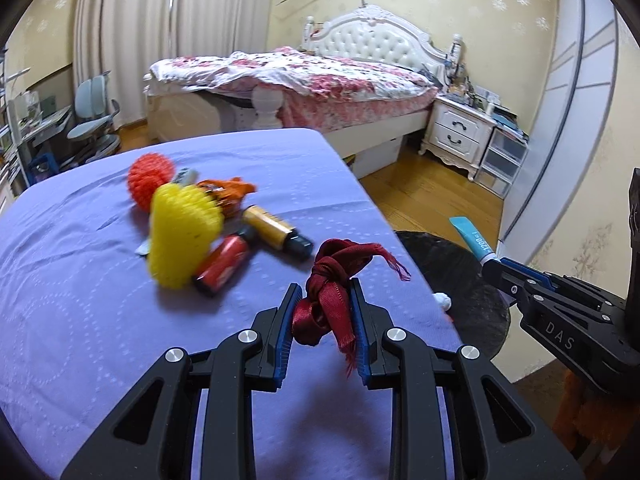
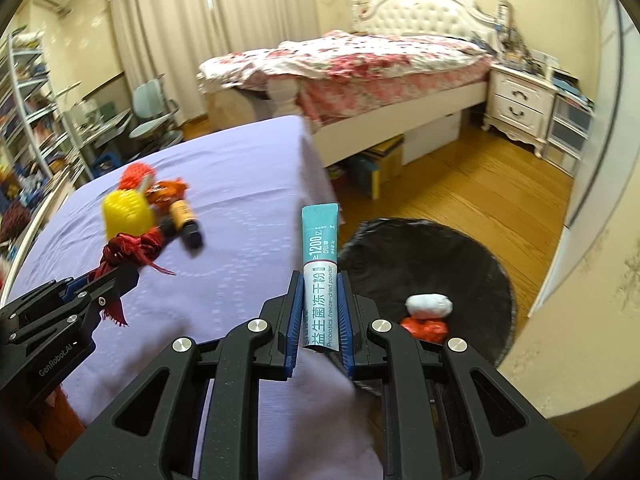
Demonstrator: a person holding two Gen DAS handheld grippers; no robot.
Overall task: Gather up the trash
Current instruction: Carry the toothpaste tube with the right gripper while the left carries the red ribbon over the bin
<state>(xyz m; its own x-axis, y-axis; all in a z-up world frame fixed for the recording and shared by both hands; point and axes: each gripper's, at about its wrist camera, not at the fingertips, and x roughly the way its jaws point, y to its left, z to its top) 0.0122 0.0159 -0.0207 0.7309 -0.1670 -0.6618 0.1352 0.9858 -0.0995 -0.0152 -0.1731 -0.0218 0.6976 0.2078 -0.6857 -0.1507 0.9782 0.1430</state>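
Observation:
My left gripper [image 1: 325, 292] is shut on a knotted dark red ribbon [image 1: 332, 280], held above the purple-covered table [image 1: 100, 340] near its right edge. In the right wrist view the same ribbon [image 2: 132, 246] hangs from that gripper [image 2: 120, 268] at the left. My right gripper [image 2: 319, 280] is shut on a teal and white powder sachet [image 2: 320, 256], upright between the pads, at the table's edge beside a black-lined trash bin [image 2: 472, 256]. From the left wrist view the sachet [image 1: 472, 238] sticks out of the right gripper [image 1: 494, 266] over the bin [image 1: 452, 276].
On the table lie a yellow spiky ball [image 1: 182, 232], an orange spiky ball [image 1: 150, 178], an orange wrapper [image 1: 230, 192], a gold bottle [image 1: 276, 232] and a red bottle [image 1: 222, 266]. White [image 2: 428, 306] and red [image 2: 426, 328] scraps lie in the bin. Bed [image 1: 320, 80] and nightstand [image 1: 460, 132] behind.

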